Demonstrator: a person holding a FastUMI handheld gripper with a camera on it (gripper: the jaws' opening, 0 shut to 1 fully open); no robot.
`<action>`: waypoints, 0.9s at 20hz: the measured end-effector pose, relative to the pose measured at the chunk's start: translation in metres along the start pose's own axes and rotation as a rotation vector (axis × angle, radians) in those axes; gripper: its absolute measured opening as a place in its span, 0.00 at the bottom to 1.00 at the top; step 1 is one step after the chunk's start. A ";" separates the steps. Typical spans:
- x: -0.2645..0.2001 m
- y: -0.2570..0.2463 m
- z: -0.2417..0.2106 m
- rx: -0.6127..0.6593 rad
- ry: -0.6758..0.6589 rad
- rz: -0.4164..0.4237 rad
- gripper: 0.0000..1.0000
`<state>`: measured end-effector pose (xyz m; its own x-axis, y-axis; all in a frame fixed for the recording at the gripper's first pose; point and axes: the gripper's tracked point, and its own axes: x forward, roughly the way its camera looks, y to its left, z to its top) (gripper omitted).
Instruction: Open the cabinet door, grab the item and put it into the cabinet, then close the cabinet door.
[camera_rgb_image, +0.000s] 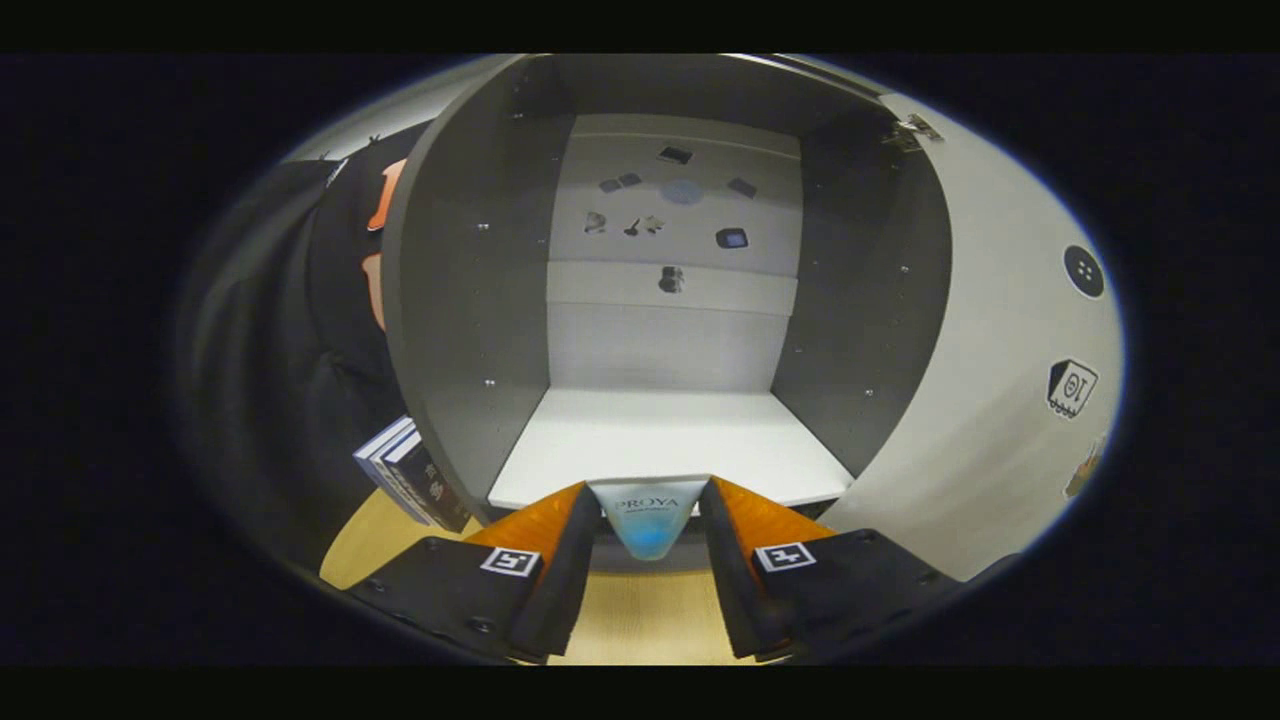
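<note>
My gripper (650, 520) is shut on a small white and blue box (648, 512), with both orange-and-black fingers (560, 540) pressing its sides. The box hangs just in front of the cabinet's white bottom shelf (665, 440). The cabinet (480, 300) stands open straight ahead, its grey side walls framing a white back panel with several small stickers. The cabinet door (1000, 380) is swung wide to the right, white, with stickers on it and a hinge near its top.
A stack of books (405, 475) leans against the cabinet's left wall on the wooden tabletop (640, 620). Black cloth covers the booth wall to the left.
</note>
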<state>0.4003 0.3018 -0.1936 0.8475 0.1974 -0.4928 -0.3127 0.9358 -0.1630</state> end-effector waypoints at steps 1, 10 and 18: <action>0.005 -0.002 0.007 -0.006 -0.003 -0.007 0.64; 0.071 -0.040 0.029 0.028 0.062 -0.050 0.64; 0.084 -0.050 0.024 0.044 0.087 -0.041 0.69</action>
<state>0.4971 0.2790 -0.2060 0.8183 0.1345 -0.5589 -0.2581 0.9547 -0.1481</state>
